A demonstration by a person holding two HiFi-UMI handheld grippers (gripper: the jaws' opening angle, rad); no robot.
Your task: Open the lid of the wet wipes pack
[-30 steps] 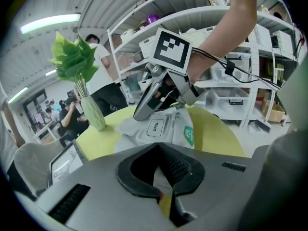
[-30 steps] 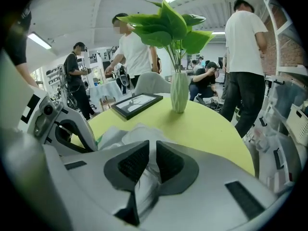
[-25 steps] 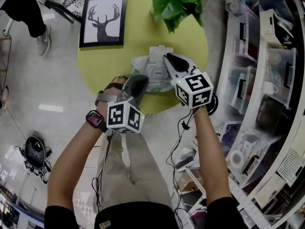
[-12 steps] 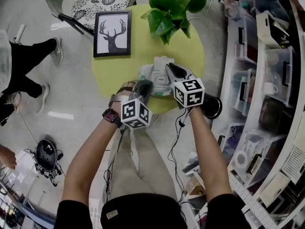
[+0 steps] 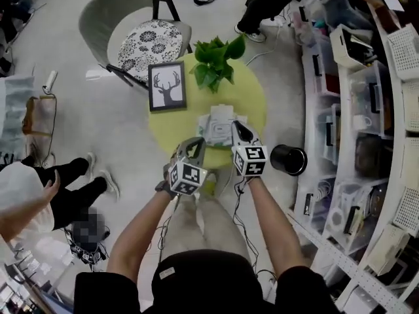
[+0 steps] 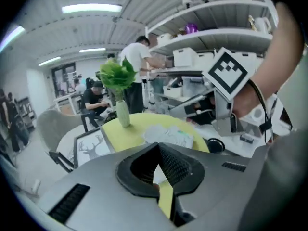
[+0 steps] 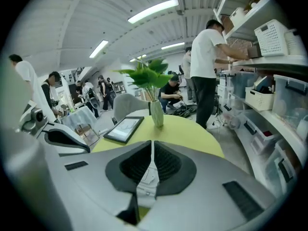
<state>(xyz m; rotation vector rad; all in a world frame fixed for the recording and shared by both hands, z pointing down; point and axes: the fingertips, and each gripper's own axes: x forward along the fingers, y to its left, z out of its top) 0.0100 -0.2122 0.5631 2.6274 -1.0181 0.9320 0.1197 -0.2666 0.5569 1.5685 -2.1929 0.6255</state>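
The wet wipes pack (image 5: 219,124) lies on the round yellow-green table (image 5: 252,103). It is a pale soft pack, and a white lid flap shows at its far side. My left gripper (image 5: 194,142) hovers at the table's near edge, just short of the pack, shut with nothing held. My right gripper (image 5: 236,125) hangs over the pack's right edge; its jaws have just closed a little further and hold nothing. In the left gripper view the pack (image 6: 168,134) lies beyond the shut jaws (image 6: 158,146). In the right gripper view the pack (image 7: 146,186) shows white below the shut jaws (image 7: 152,143).
A framed deer picture (image 5: 167,85) and a potted plant (image 5: 216,61) stand on the far half of the table. Behind it is a grey chair (image 5: 141,34). A black round bin (image 5: 288,159) stands at the right. Shelves with bins (image 5: 366,110) run along the right; people stand at the left (image 5: 39,182).
Both grippers have lifted up off the pack and drawn back toward the table's near edge. The head view has risen and now takes in the whole table.
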